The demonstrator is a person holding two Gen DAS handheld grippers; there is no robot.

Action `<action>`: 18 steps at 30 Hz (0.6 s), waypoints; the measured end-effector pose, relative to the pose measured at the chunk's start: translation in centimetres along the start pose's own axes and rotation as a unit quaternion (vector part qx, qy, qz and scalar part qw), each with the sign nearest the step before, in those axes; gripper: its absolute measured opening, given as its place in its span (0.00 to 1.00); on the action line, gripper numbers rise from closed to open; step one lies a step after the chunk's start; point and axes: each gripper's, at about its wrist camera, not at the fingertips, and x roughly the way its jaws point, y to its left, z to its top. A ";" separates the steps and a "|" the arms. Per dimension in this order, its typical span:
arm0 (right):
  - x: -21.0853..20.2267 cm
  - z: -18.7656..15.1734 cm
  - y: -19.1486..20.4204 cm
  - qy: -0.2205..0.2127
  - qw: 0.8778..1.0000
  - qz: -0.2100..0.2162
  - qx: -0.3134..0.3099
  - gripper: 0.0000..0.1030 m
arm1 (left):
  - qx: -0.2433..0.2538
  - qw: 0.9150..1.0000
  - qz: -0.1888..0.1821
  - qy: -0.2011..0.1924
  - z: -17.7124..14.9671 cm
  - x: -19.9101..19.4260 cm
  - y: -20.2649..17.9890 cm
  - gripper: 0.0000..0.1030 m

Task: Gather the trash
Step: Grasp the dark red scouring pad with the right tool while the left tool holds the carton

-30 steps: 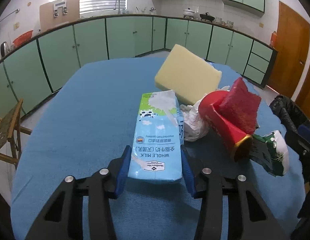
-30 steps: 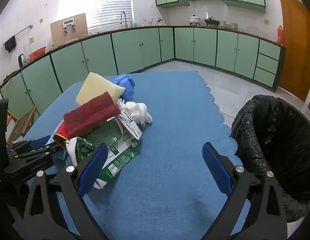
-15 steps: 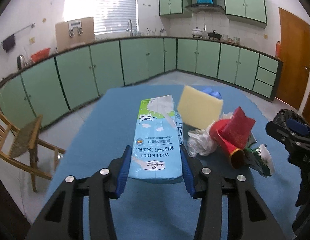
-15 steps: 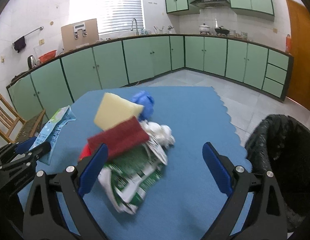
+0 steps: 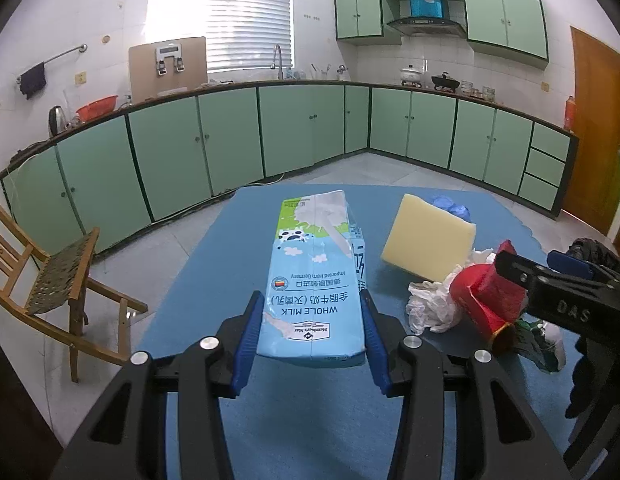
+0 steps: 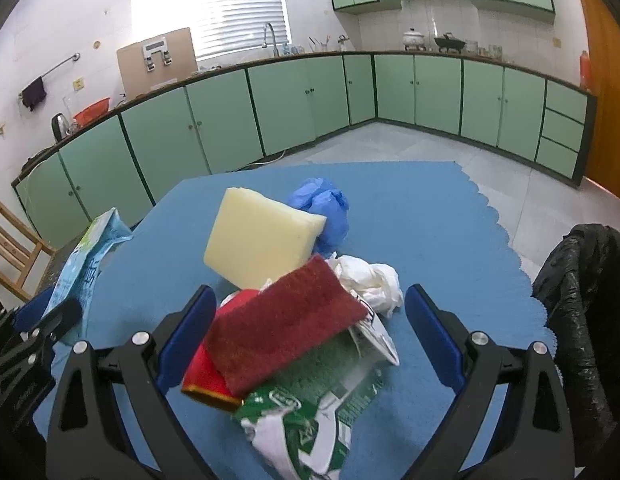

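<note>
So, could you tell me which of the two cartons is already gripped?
The blue milk carton, clamped in the left gripper; the green carton lies crumpled on the table.

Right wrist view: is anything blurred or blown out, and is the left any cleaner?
Right wrist view: the window is blown out, and the green carton is soft with blur near the lens. Left wrist view: the milk carton print reads sharply; same window glare. Both bend the cabinets with fisheye.
</note>
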 end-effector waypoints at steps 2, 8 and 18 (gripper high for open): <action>0.7 0.1 -0.1 0.013 1.000 0.001 0.003 0.90 | 0.000 1.000 0.000 0.001 0.0 0.1 0.1 0.45; 1.9 -0.3 0.2 0.040 0.999 0.005 0.008 0.90 | -0.003 1.000 -0.004 0.009 -0.4 0.8 0.3 0.45; 0.7 -0.5 0.3 0.036 0.998 0.042 0.007 0.48 | -0.004 1.000 -0.006 0.011 -0.4 0.8 0.1 0.45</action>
